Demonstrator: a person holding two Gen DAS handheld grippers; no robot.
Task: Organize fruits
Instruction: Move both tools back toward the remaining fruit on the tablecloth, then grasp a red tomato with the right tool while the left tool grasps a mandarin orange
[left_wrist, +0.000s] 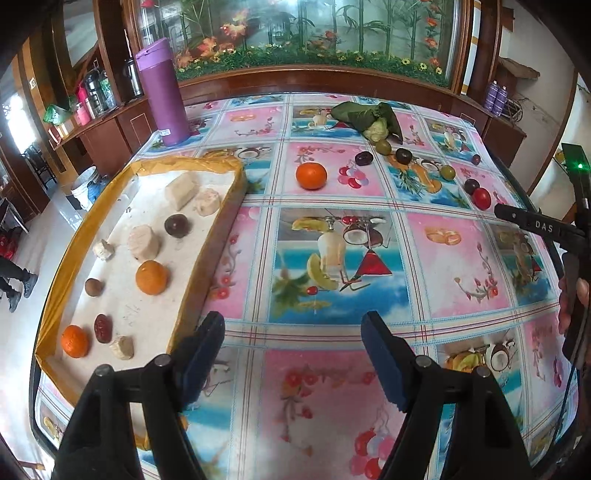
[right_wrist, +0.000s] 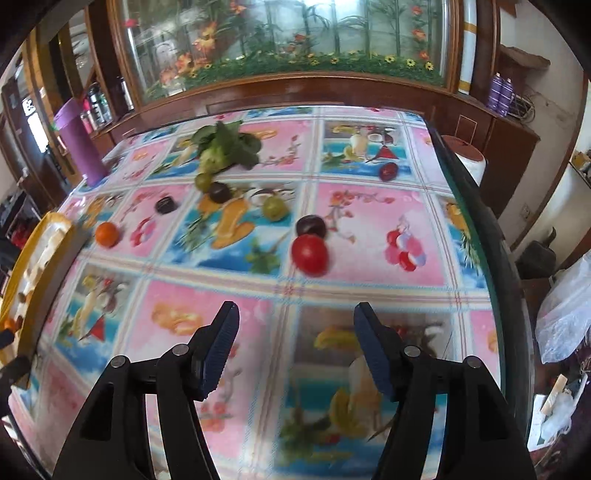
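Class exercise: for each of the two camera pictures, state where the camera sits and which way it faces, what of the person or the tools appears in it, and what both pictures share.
Left wrist view: sits behind the open left tongs, facing across the table toward the glass cabinet; the tray lies at its left, and the other tool and fingers show at the right edge.
Right wrist view: sits behind the open right tongs, facing the same way from further right; the table's right edge shows.
Shared: the tomato, the loose orange, the purple bottle, the greens.

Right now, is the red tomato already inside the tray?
No, the tomato lies on the tablecloth beside a dark plum, far from the tray.
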